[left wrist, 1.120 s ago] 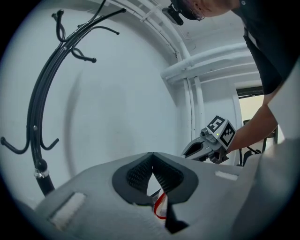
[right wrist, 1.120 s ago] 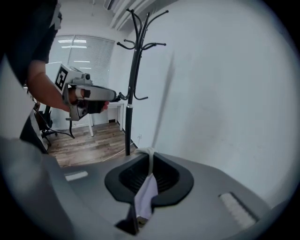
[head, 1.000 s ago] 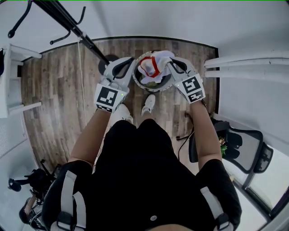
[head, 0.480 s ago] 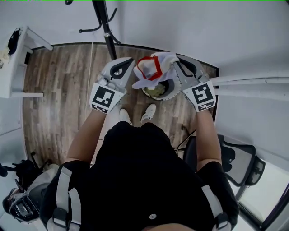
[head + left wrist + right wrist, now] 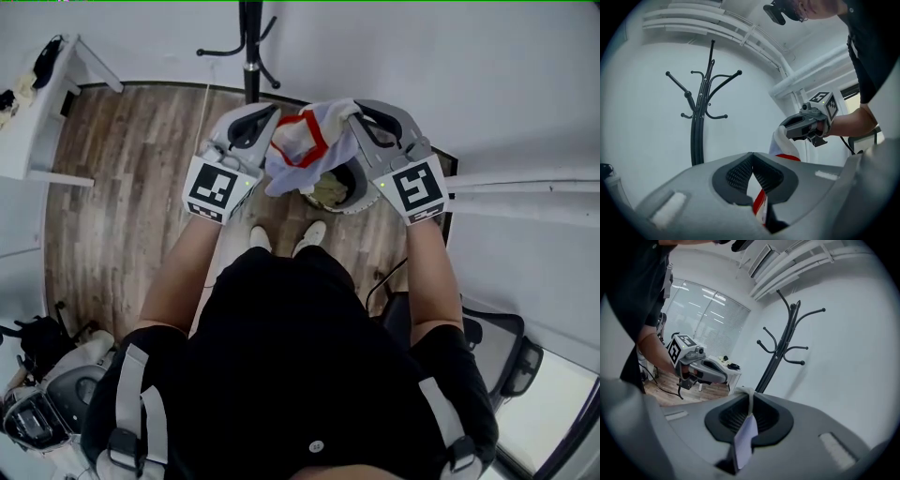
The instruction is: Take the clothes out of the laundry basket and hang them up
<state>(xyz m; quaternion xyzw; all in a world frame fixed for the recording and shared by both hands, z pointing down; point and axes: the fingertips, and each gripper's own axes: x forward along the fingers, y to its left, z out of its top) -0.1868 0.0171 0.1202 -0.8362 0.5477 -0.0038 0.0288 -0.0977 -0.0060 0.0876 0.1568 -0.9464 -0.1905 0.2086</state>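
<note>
A white garment with red trim (image 5: 298,141) hangs stretched between my two grippers, above the round laundry basket (image 5: 354,199) on the wood floor. More clothes lie in the basket. My left gripper (image 5: 265,125) is shut on the garment's left edge; in the left gripper view red and white cloth (image 5: 760,202) shows between the shut jaws (image 5: 752,169). My right gripper (image 5: 353,118) is shut on the right edge, and white fabric (image 5: 745,439) is pinched in its jaws (image 5: 750,398). Each gripper sees the other: right (image 5: 784,129), left (image 5: 724,377).
A black coat rack (image 5: 250,39) stands by the wall just ahead; it shows as well in the left gripper view (image 5: 699,112) and the right gripper view (image 5: 783,343). A white desk (image 5: 37,131) is at the left, an office chair (image 5: 502,342) at the lower right. White pipes (image 5: 525,178) run along the right wall.
Both grippers have risen together with the garment, lifting it up and out of the basket. The view has turned so that the coat rack stands straight ahead.
</note>
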